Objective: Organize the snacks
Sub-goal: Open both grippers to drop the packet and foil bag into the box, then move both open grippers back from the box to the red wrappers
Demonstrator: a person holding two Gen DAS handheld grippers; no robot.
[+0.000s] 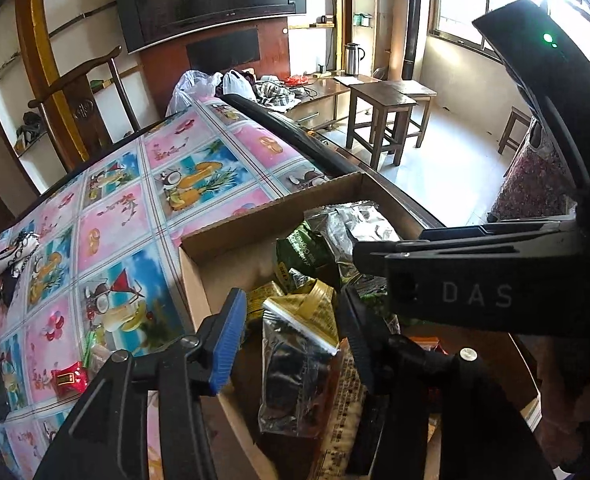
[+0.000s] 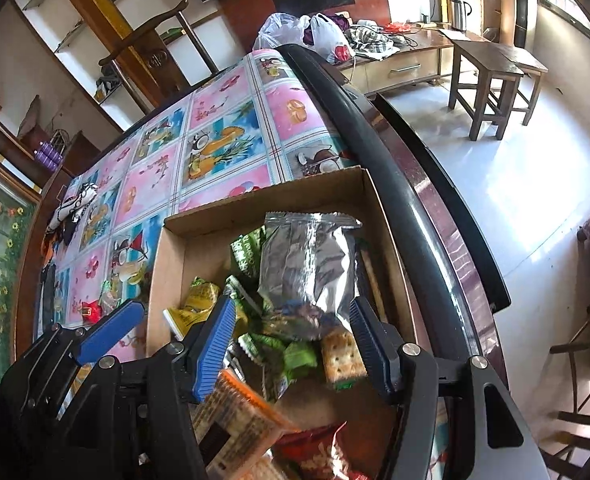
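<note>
Fruit-patterned pink and blue oilcloth covers the bench (image 1: 135, 208), and an open brown cardboard box (image 2: 263, 204) sits at its right edge, heaped with snack packets. Both tongs tilt steeply down over the box. The left tongs (image 1: 291, 336) stand partly open around a clear packet of dark snacks (image 1: 295, 376), pads apart from it. The right tongs (image 2: 291, 344) gape wide above a cracker pack (image 2: 341, 356), empty. Lower frame edges cut off an orange packet (image 2: 239, 420).

The orange-edged packet (image 2: 243, 428) runs off the bottom edge of the right wrist view, blurred, its print unreadable, while the right gripper (image 1: 455, 276) covers the cardboard box's (image 1: 199, 292) right side at centre right.
</note>
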